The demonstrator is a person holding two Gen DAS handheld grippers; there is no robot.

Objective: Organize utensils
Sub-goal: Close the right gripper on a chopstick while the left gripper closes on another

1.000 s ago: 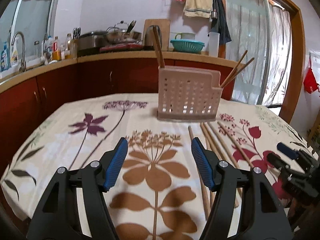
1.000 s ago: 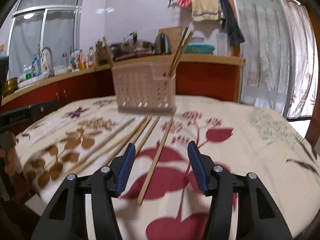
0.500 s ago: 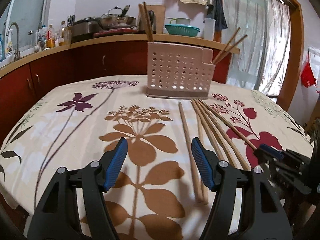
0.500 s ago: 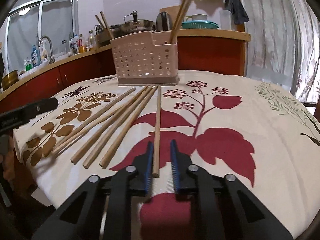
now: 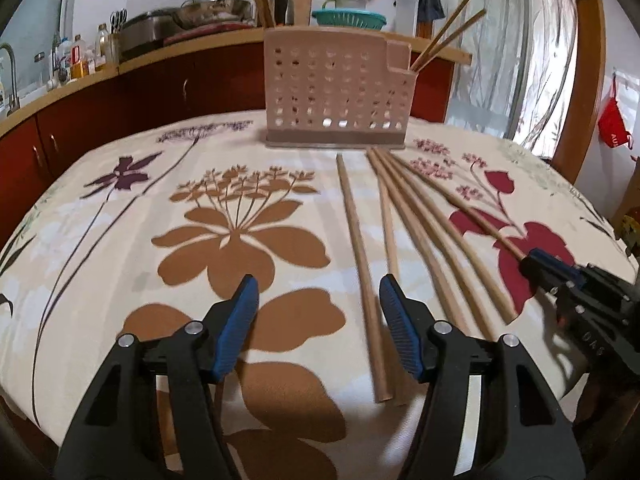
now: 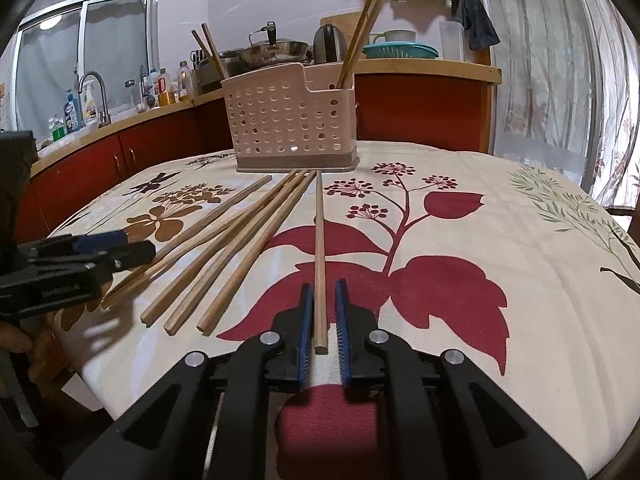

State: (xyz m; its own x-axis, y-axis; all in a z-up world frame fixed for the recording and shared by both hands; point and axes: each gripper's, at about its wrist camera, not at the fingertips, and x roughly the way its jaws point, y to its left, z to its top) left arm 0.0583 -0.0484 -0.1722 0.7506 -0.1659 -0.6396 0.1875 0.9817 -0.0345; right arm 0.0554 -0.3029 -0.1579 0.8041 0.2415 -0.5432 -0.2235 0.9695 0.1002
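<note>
Several wooden chopsticks lie fanned on the flowered tablecloth in front of a pink perforated utensil holder, which has chopsticks standing in both ends. My right gripper is low over the cloth. Its jaws are closing around the near end of the rightmost chopstick, with a thin gap still showing beside the stick. My left gripper is closing slightly and holds nothing. The leftmost chopstick lies on the cloth just inside its right finger, untouched.
The round table drops off close in front of both grippers. A red cabinet counter with pots, bottles and a sink runs behind it. Curtained glass doors stand at the right. A hand shows at the left edge of the right wrist view.
My right gripper's jaws went from wide apart to nearly together around the chopstick's end. My left gripper sank toward the cloth and came nearer the chopsticks.
</note>
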